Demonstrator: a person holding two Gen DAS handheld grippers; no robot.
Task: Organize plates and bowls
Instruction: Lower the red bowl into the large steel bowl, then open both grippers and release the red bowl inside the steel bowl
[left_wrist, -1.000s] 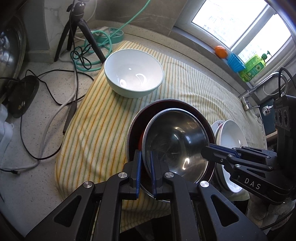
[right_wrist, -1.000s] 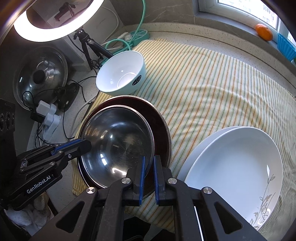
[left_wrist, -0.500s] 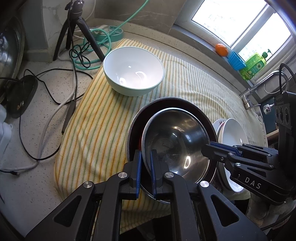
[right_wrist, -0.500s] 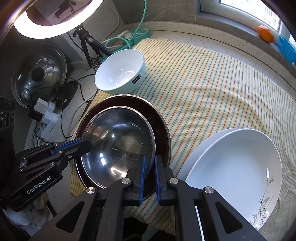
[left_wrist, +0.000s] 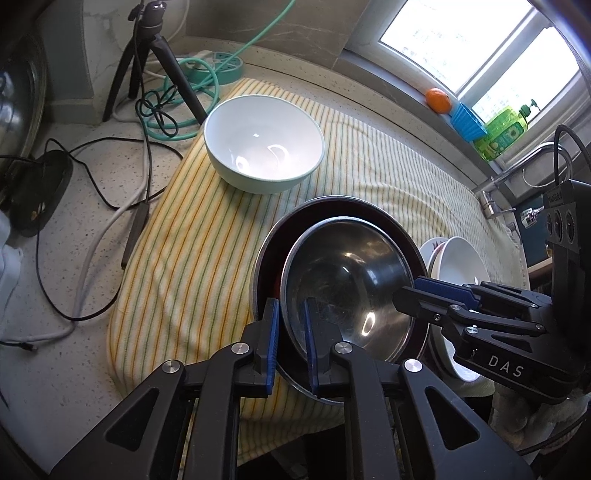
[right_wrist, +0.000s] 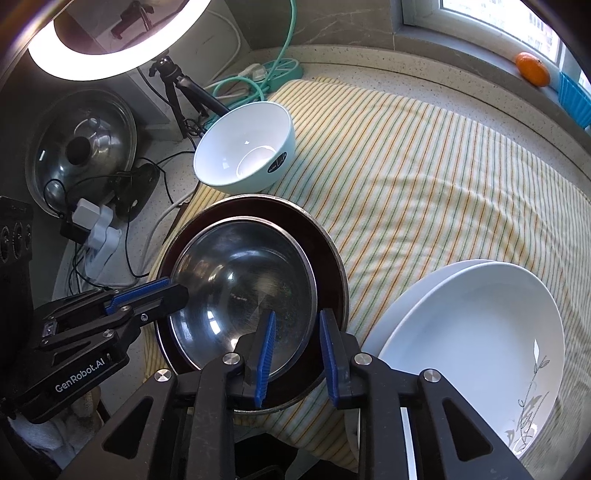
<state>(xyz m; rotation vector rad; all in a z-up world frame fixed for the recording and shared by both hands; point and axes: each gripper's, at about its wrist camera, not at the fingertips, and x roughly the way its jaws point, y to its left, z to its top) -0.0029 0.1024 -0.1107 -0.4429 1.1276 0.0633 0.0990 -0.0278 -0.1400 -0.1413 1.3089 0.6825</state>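
We judge the main risk is a snag: both grippers are opening off the steel bowl (left_wrist: 343, 288), whose rim sits between each pair of fingers. The left gripper (left_wrist: 290, 332) has barely parted, so pulling away early could drag or tip the bowl; the right gripper (right_wrist: 295, 343) stands visibly wider, its pads clear of the rim.

The steel bowl is empty and nests in the dark dish (right_wrist: 328, 251) on the striped cloth (right_wrist: 424, 177) over the surface. The white bowl (left_wrist: 264, 142) behind is empty. 2 white plates (right_wrist: 469, 325) lie stacked at the right, also empty.
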